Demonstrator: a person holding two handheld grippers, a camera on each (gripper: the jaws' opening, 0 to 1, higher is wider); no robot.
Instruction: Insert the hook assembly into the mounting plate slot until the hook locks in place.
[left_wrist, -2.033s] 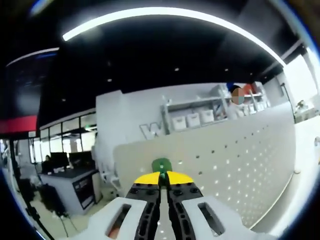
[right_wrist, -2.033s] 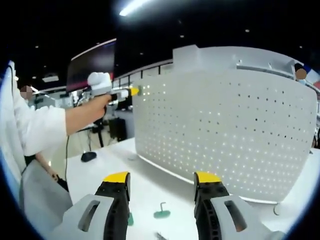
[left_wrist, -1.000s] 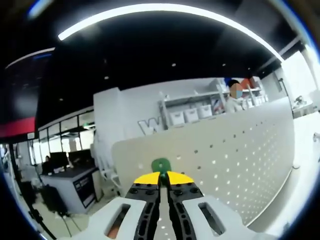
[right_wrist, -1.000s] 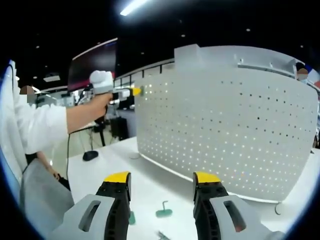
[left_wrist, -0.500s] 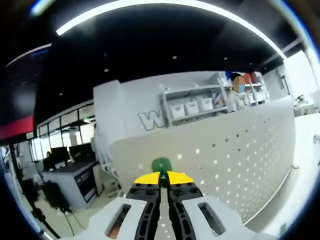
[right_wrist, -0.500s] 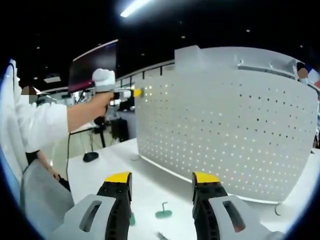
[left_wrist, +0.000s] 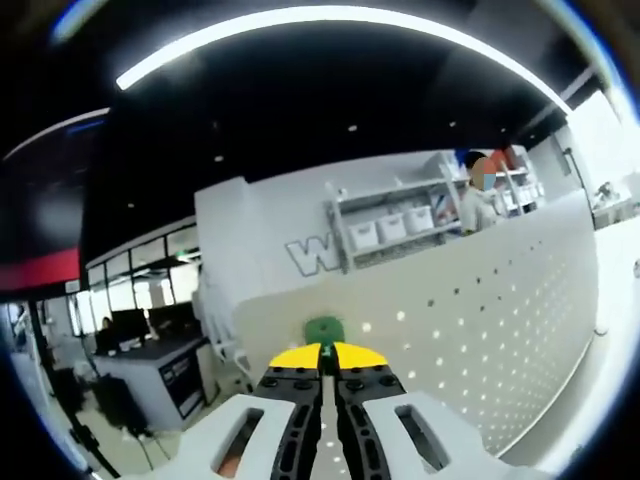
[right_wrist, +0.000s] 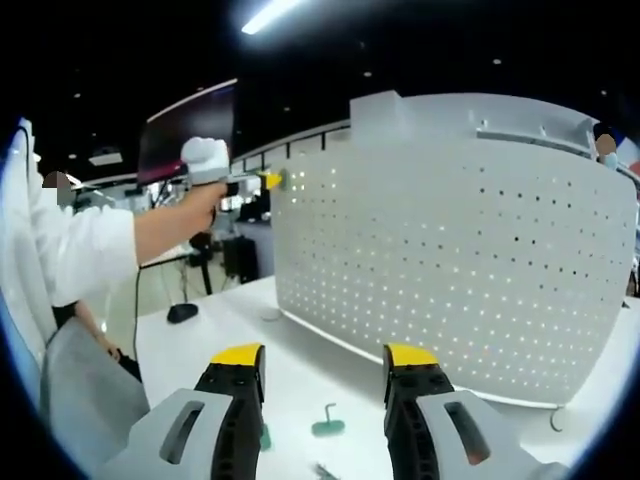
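Since the earlier frames we've barely shifted. Left gripper view: our left gripper (left_wrist: 321, 349), low center, is clamped on the green hook (left_wrist: 323, 329) at the pegboard (left_wrist: 480, 330). Right gripper view: right gripper (right_wrist: 323, 353) gapes empty at the bottom, a spare hook (right_wrist: 327, 424) between its jaws on the table (right_wrist: 300, 370). We'd push square into one hole.

Long light strips (left_wrist: 330, 20) are glowing across a dark ceiling (left_wrist: 300, 110). A pale wall (left_wrist: 290, 225) is carrying large letters (left_wrist: 308, 256), and shelving (left_wrist: 400, 225) beside it is holding white bins. Off to one side, glass partitions (left_wrist: 140, 290) are standing behind a desk (left_wrist: 150, 352) with what may be monitors. A white tabletop (right_wrist: 230, 330) is stretching toward a dark screen (right_wrist: 185, 125).
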